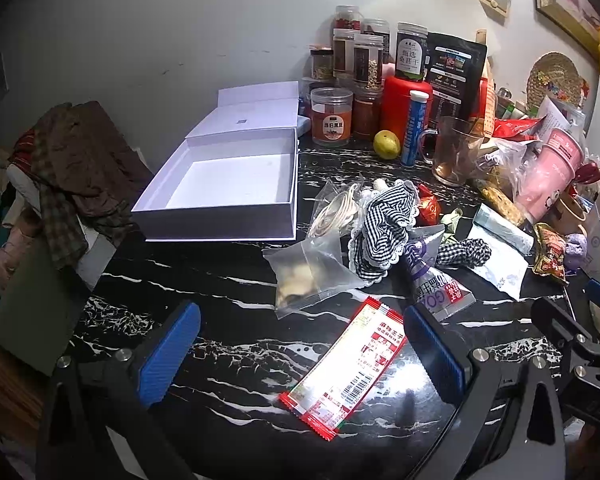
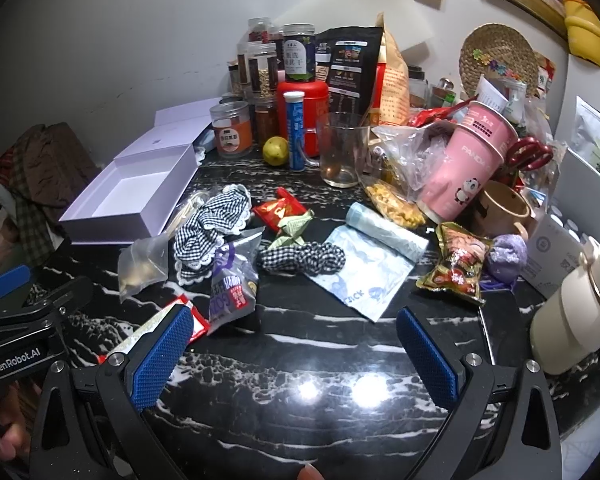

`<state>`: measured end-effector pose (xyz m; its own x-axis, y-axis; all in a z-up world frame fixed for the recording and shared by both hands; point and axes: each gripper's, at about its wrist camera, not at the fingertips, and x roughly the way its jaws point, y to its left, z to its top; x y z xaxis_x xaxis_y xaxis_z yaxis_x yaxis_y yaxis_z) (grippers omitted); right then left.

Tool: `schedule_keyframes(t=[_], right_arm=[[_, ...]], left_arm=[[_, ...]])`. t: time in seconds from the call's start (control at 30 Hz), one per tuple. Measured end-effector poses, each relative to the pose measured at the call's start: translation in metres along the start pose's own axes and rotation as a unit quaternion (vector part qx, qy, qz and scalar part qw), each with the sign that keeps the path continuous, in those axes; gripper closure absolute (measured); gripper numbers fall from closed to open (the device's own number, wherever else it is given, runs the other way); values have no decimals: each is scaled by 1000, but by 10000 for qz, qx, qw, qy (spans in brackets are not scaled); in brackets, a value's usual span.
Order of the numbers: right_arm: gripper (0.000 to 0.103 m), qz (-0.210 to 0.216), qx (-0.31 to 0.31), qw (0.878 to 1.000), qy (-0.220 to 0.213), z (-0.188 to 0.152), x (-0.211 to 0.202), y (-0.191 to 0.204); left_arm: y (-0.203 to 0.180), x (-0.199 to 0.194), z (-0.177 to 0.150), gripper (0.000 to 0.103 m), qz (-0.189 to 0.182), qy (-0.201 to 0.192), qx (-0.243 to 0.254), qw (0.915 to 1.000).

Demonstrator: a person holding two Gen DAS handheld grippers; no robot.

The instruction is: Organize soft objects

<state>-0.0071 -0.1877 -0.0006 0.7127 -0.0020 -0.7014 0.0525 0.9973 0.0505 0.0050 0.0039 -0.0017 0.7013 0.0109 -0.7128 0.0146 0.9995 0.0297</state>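
Here the left gripper (image 1: 300, 360) is hovering wide open over the black marble table (image 1: 220, 272), holding nothing, with a red-edged snack packet (image 1: 346, 368) lying flat between its blue pads. The right gripper (image 2: 296, 356) is likewise gaping wide and empty above bare tabletop. Farther off, the large gingham scrunchie (image 1: 384, 224) is resting beside a clear zip bag (image 1: 308, 272), the small gingham scrunchie (image 2: 302, 258) is lying just right of it, and the open white box (image 1: 228, 184) is sitting to the far left.
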Motion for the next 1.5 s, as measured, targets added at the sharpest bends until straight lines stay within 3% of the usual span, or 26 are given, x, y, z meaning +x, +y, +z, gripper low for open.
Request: schedule_keyframes(t=[1.5], right_arm=[[0, 44, -9, 9998, 195, 0, 14, -1]], left_arm=[[-1, 9, 2, 0, -80, 150, -29, 9999]])
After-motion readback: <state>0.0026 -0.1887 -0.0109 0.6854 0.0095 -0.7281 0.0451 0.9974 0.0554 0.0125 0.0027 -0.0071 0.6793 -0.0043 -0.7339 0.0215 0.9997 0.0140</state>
